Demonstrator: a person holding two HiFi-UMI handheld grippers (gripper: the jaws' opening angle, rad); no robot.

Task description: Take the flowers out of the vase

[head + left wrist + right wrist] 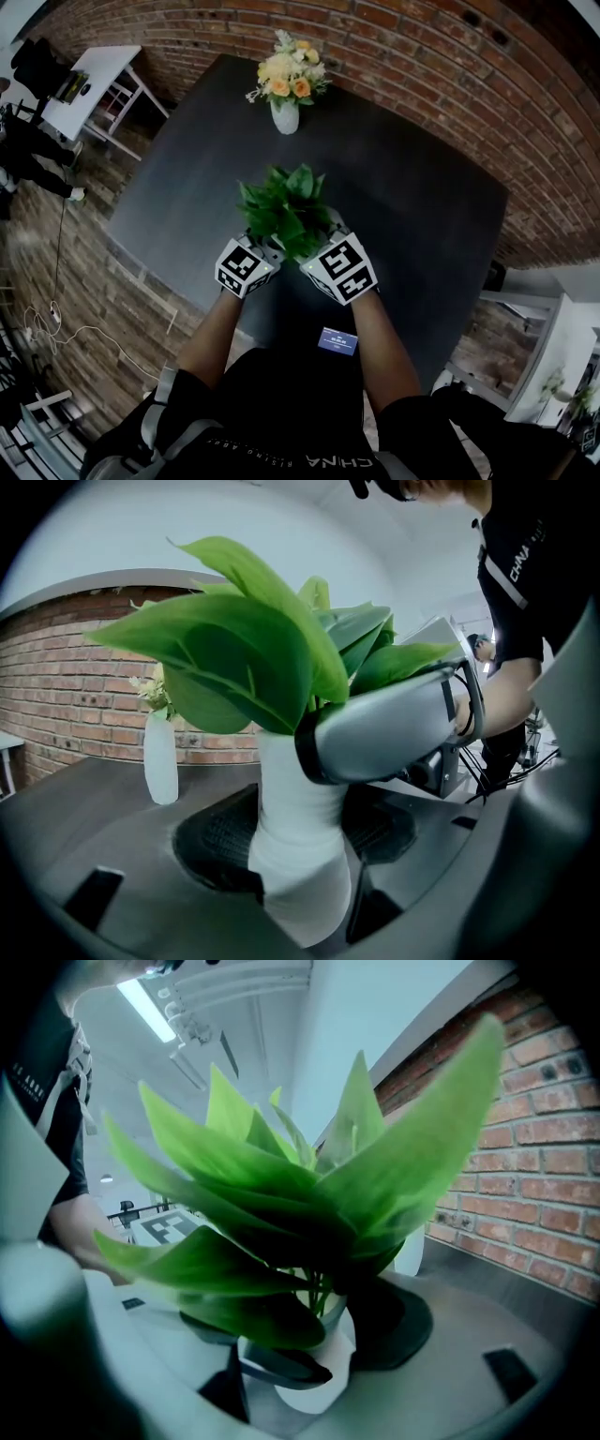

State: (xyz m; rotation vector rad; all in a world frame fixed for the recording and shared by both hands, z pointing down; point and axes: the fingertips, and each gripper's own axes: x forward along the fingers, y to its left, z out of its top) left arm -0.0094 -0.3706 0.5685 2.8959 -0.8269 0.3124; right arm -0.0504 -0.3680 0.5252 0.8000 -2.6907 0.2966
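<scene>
A bunch of broad green leaves (286,208) stands in a white vase (300,855) near the table's front edge; in the head view the leaves hide that vase. My left gripper (273,246) is shut on the vase's body, its dark pads pressed to both sides (305,841). My right gripper (323,234) comes in from the right at the vase's mouth. Its grey finger (394,728) lies against the neck below the leaves (234,649). In the right gripper view the thin stems (319,1297) rise between its wide-set jaws (305,1335), apart from the dark pad on the right.
A second white vase (285,117) with yellow and orange flowers (286,73) stands at the dark table's (403,187) far end, near the brick wall (422,56). A white desk (94,75) stands beyond the table's left corner. The person's arms reach in from the front edge.
</scene>
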